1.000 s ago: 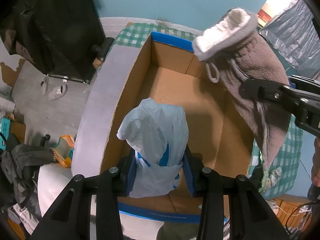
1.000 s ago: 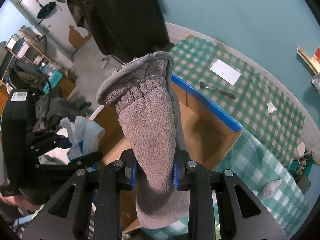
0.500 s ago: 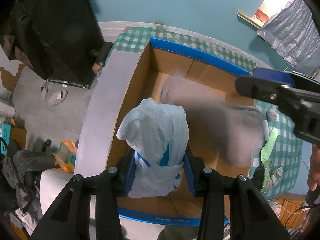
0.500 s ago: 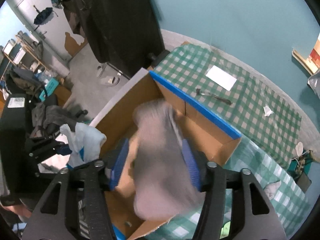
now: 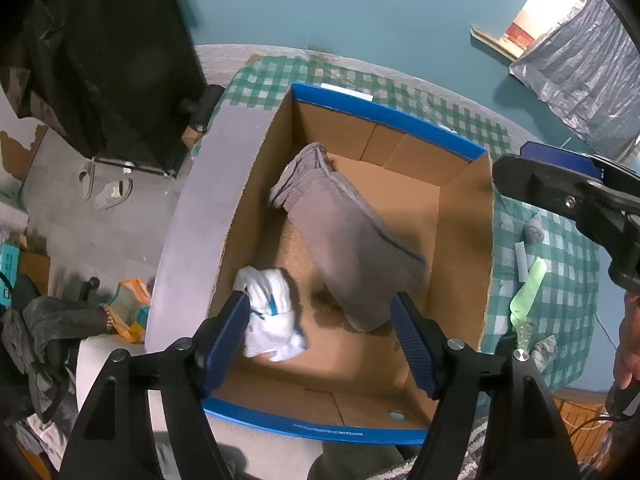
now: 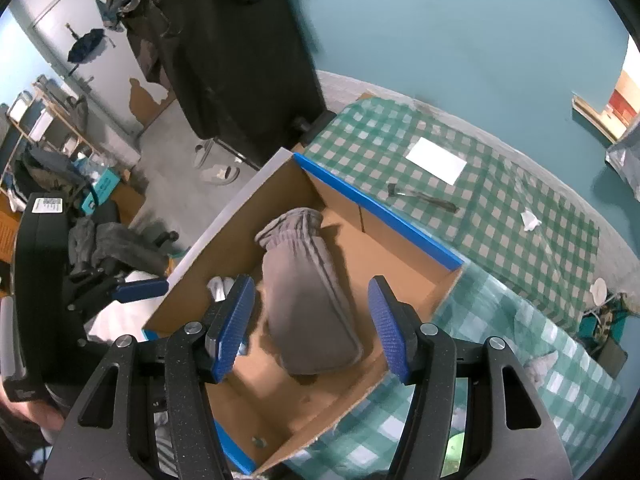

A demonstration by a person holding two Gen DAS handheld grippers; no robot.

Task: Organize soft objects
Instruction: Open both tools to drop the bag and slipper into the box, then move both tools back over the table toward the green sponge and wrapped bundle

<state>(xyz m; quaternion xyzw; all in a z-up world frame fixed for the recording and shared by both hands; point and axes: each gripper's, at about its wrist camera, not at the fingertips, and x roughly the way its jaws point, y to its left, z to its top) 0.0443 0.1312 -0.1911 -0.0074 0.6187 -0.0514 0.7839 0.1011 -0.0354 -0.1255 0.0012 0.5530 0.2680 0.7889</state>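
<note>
A: Both tongs hang apart over the cardboard box [image 5: 466, 240]. The left gripper [image 5: 320, 320] has just been opening, nothing between its pads; white bag [image 5: 272, 320] inside.

B: Right gripper [image 6: 310, 326] gapes too, empty. Grey sock [image 6: 308, 300] lies on the box floor. Best lift straight up, clear of the walls.

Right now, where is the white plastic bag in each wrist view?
Left wrist: white plastic bag lies on the box floor, lower left, beside the left finger.
Right wrist: only a white sliver behind the left finger.
Shared landmark: the grey sock beside it in the cardboard box.
</note>
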